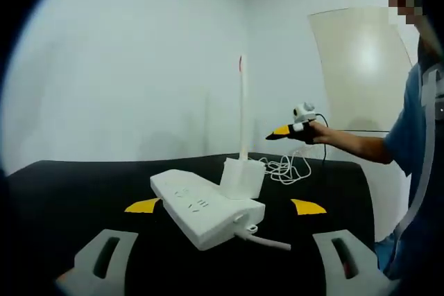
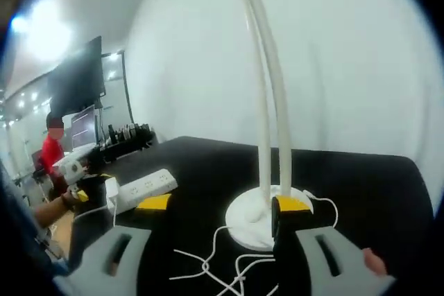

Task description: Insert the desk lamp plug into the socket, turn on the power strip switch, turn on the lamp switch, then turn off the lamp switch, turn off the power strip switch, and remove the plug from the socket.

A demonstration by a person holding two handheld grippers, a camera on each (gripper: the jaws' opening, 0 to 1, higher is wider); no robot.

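So in the left gripper view the left gripper [image 1: 223, 258] has its grey jaws spread wide apart with nothing between them, hovering just over the near edge of the black table [image 1: 83, 192]. Right past the jaws sits the white power strip [image 1: 207, 209], lying at an angle with its thick cable coming off the end closest to the camera. I can't make out any brand or lettering on it, too blurry. Just behind the strip, touching or nearly so, is the desk lamp [image 1: 243, 164], white base with a thin upright stem. A loose tangle of white lamp cord [image 1: 288, 170] is piled near the far right edge of the table. The right gripper [image 1: 291, 129] shows up there too, held in a person's hand above that edge, yellow tips; can't tell from that angle if it's clenched. In the right gripper view the right gripper [image 2: 218, 254] is clearly released, jaws wide, empty. Ahead of it the cord [image 2: 222, 265] snakes across the table [image 2: 361, 178], the lamp [image 2: 267, 171] stands on its round base just beyond, and the power strip [image 2: 142, 188] lies toward the left edge.
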